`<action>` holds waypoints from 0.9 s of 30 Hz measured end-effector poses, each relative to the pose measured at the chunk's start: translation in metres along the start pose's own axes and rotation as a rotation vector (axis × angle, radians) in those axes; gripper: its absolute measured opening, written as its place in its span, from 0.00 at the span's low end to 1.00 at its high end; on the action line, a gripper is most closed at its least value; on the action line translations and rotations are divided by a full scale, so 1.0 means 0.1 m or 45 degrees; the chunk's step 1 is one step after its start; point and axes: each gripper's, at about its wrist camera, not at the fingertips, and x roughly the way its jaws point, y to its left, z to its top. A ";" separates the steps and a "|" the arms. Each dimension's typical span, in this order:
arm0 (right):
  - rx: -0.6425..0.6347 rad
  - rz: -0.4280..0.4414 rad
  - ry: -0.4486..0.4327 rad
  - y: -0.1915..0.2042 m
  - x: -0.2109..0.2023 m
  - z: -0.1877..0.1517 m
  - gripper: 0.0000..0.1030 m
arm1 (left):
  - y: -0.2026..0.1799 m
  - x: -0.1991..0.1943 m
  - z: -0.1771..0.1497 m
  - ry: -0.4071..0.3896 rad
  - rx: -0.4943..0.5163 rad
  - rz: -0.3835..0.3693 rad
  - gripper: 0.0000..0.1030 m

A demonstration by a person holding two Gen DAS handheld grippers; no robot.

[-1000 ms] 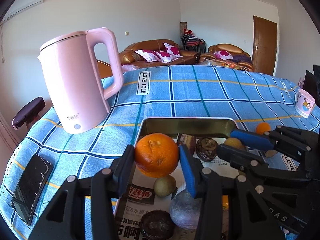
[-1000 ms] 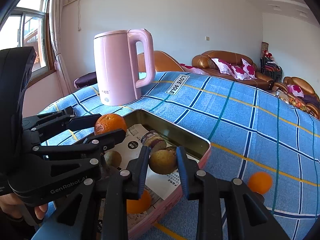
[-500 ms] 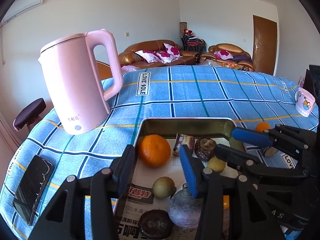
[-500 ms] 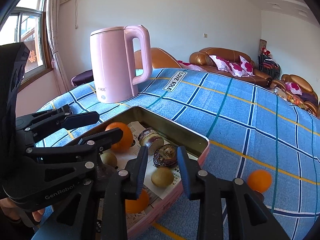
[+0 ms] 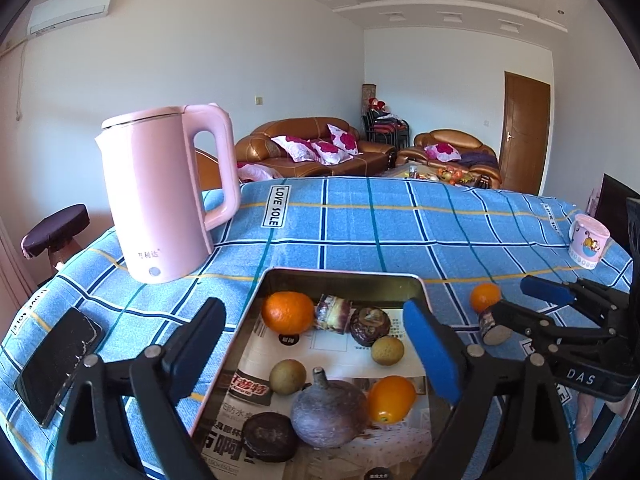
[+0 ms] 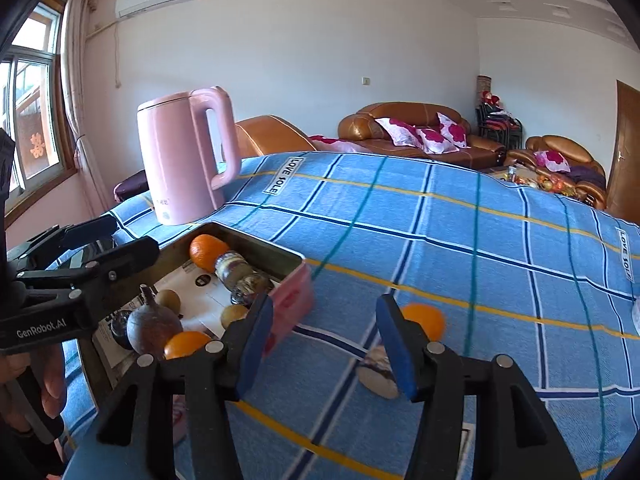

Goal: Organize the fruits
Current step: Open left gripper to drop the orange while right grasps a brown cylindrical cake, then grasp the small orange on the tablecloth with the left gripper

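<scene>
Blue checked tablecloth (image 5: pixel 380 232) | left gripper (image 5: pixel 316 340) opening, empty, over tray (image 5: pixel 344 276) | right gripper (image 6: pixel 324 344) opening, empty | phone (image 5: pixel 56 364) left view only

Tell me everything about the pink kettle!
The kettle is pale pink all over, smooth and matte like plastic, tall and slightly wider at the bottom. It has a flat closed lid, a small spout on one side, and a big loop handle on the other. Small writing and a round button sit low on its front. It stands upright on the blue checked cloth, beyond the tray, touching nothing else.
</scene>
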 end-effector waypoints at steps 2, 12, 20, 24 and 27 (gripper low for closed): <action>0.013 -0.034 0.021 -0.11 -0.04 -0.05 0.57 | -0.03 0.01 -0.02 0.004 -0.017 -0.007 0.91; 0.033 -0.043 0.141 -0.25 0.06 -0.11 0.57 | -0.16 0.00 0.01 0.004 -0.019 -0.020 0.95; 0.068 -0.015 0.289 -0.26 0.36 -0.10 0.53 | -0.26 0.04 0.05 0.018 -0.012 -0.025 0.95; 0.084 0.011 0.306 -0.28 0.36 -0.12 0.44 | -0.37 0.03 0.10 0.013 0.000 -0.045 0.95; 0.079 0.001 0.252 -0.32 0.23 -0.12 0.44 | -0.52 0.02 0.13 0.006 0.027 -0.061 0.95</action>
